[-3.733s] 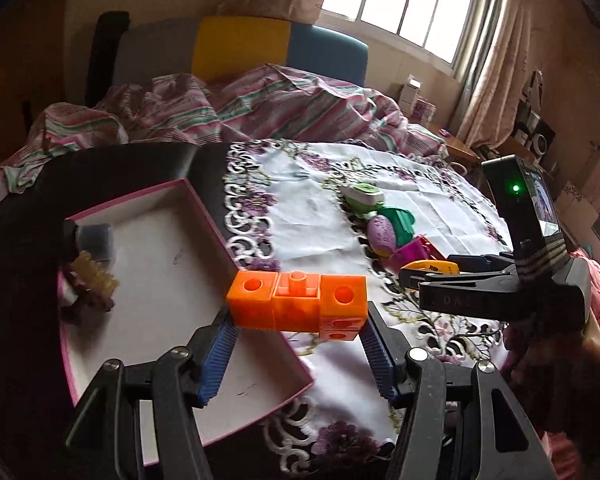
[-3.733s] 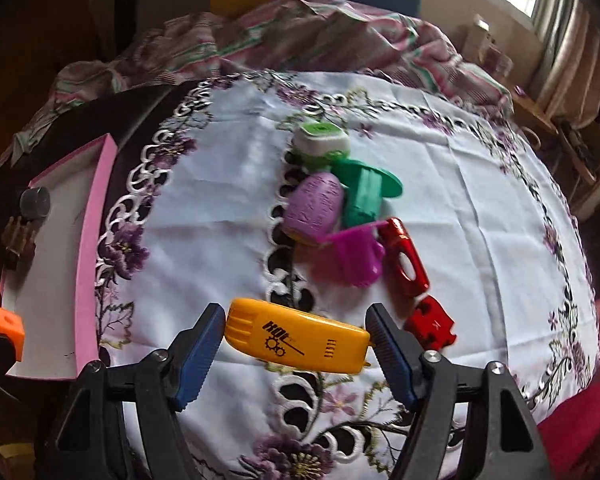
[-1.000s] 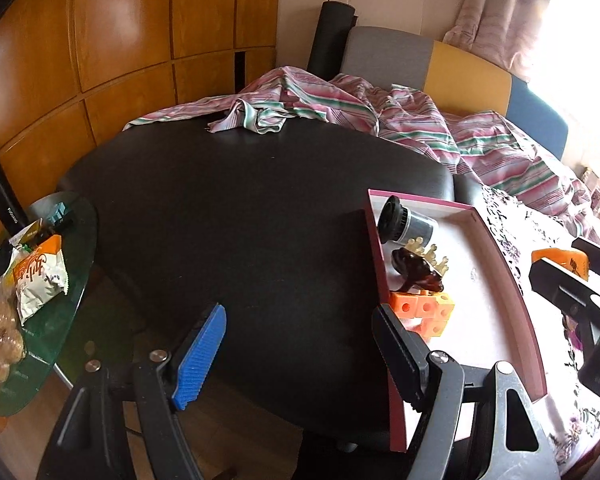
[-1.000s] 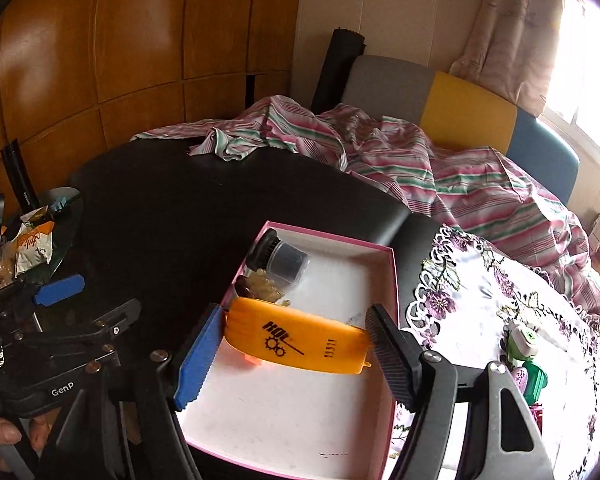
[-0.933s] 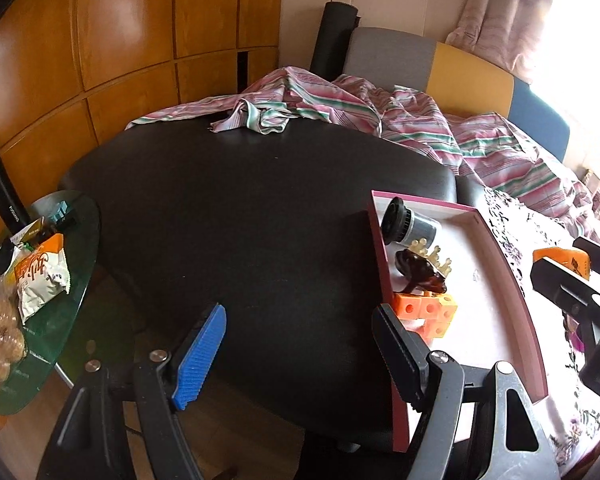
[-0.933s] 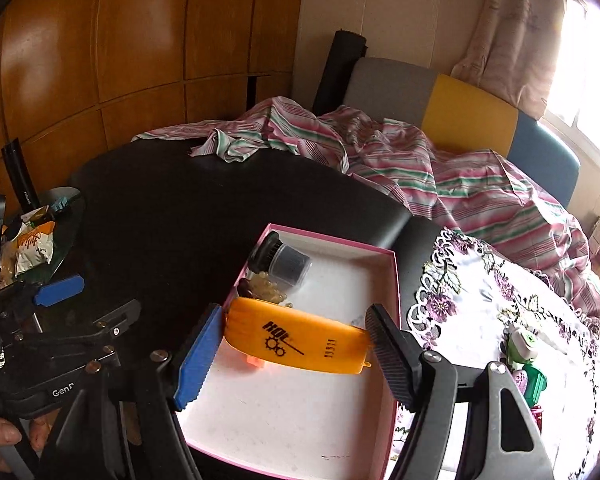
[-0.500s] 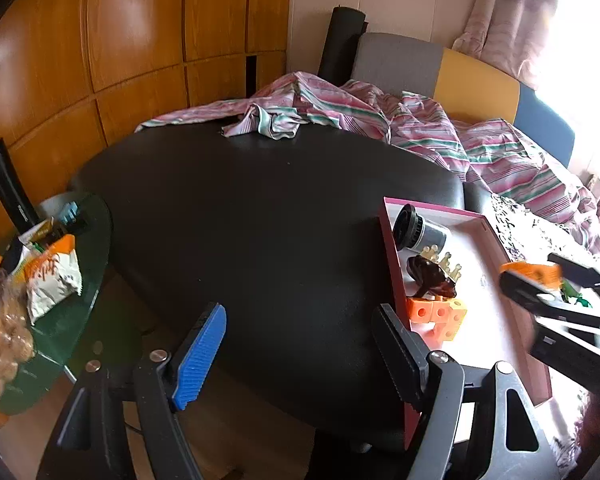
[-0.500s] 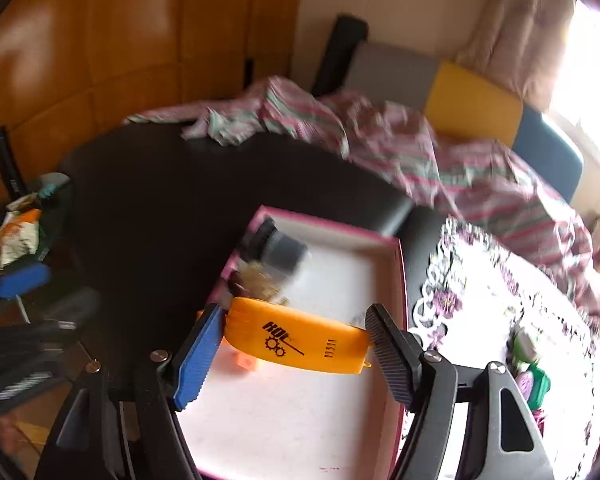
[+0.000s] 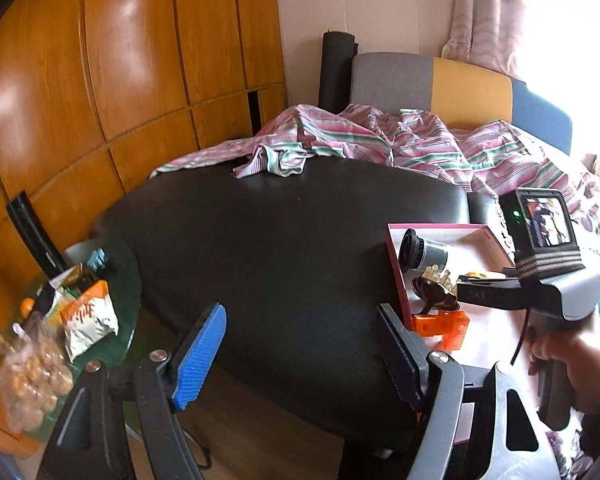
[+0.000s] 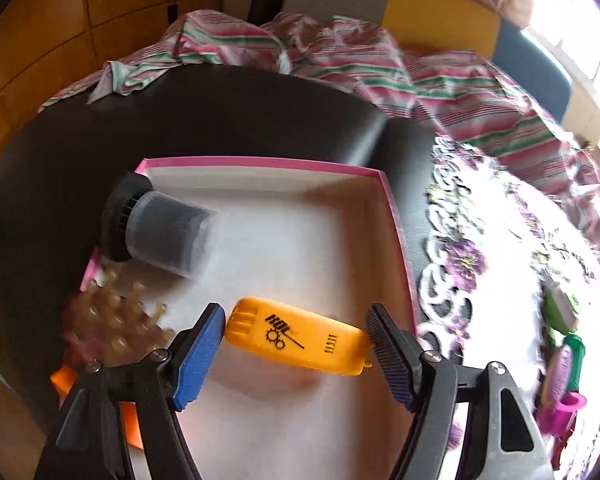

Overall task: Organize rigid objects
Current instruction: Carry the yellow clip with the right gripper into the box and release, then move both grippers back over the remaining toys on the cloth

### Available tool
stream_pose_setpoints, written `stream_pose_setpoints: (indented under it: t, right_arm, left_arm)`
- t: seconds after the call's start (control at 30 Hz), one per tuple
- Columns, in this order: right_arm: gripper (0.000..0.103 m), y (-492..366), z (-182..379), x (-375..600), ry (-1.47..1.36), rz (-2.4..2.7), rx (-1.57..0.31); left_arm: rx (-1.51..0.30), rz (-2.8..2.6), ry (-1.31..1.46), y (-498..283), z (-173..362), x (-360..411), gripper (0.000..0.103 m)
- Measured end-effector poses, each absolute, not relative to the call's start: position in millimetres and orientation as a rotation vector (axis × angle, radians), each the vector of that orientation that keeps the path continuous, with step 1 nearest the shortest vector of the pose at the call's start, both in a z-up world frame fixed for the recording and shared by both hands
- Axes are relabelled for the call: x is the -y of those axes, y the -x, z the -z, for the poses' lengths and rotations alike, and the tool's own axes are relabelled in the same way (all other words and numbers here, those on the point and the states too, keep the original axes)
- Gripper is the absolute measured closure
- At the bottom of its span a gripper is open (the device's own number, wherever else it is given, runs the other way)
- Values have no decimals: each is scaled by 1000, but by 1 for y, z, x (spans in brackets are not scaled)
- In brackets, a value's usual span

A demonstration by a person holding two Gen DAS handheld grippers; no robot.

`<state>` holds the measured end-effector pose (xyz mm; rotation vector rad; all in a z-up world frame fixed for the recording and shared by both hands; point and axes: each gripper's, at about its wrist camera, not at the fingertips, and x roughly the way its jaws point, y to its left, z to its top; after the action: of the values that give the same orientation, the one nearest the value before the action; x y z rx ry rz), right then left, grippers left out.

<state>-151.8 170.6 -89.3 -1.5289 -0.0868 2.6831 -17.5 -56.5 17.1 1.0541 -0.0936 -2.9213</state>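
A pink-rimmed box (image 10: 260, 164) lies on the black table; it also shows in the left wrist view (image 9: 396, 264). My right gripper (image 10: 296, 344) hangs low over its white floor, shut on an orange tool (image 10: 300, 340). In the box lie a grey jar with a black lid (image 10: 156, 228), a brown hair claw (image 10: 112, 328) and orange blocks (image 9: 442, 326). My left gripper (image 9: 304, 352) is open and empty, left of the box over the table's edge. The right gripper's body (image 9: 540, 276) reaches into the box.
Green, purple and magenta toys (image 10: 564, 344) lie on the flowered tablecloth (image 10: 500, 248) right of the box. A striped blanket (image 9: 380, 144) covers the sofa behind. A glass side table with snack bags (image 9: 80, 308) stands at the left.
My right gripper has dropped down into the box with the orange tool and now sits just above its floor. My left gripper has drawn back slightly, still open.
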Motion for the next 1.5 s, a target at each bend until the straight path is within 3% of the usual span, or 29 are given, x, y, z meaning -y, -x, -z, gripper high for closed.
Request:
stream_pose_setpoints:
  t: [0.57,0.93,1.5]
  right_arm:
    - [23,154,76,-176,1520,-2756,-64]
    - [23,132,49,-193,1423,-2788,-8]
    - [23,56,20,-330,1256,-2616,-46]
  left_arm:
    - [155,2928,-1004,10,-27,50,27]
    - [152,2943,-1037,9,-24,41,27]
    - [214,3122,-1182,16,-16,-35,27]
